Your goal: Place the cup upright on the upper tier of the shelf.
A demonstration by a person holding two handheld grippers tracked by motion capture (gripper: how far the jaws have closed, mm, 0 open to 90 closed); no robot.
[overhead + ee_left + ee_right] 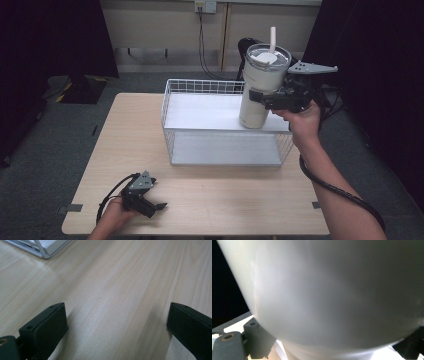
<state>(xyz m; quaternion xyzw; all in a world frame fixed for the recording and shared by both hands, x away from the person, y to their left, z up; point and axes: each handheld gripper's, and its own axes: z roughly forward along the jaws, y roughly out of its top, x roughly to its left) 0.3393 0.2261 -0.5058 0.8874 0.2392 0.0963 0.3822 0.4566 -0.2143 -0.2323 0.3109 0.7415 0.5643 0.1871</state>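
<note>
A tall white tumbler [262,82] with a clear lid and a white straw [273,40] is held upright over the right end of the white wire rack's [170,102] upper shelf. My right gripper [260,97] is shut on the tumbler's side, and its pale wall [332,290] fills the space between the jaws in the right gripper view. My left gripper [156,207] rests near the table's front left edge, open, with bare wood [112,302] between its jaws.
The wire rack has an upper shelf and a lower shelf [225,149] and stands at the table's [125,140] back middle. Its corner [42,250] shows far off in the left gripper view. Dark curtains [45,35] flank the scene, and cables [202,45] hang behind.
</note>
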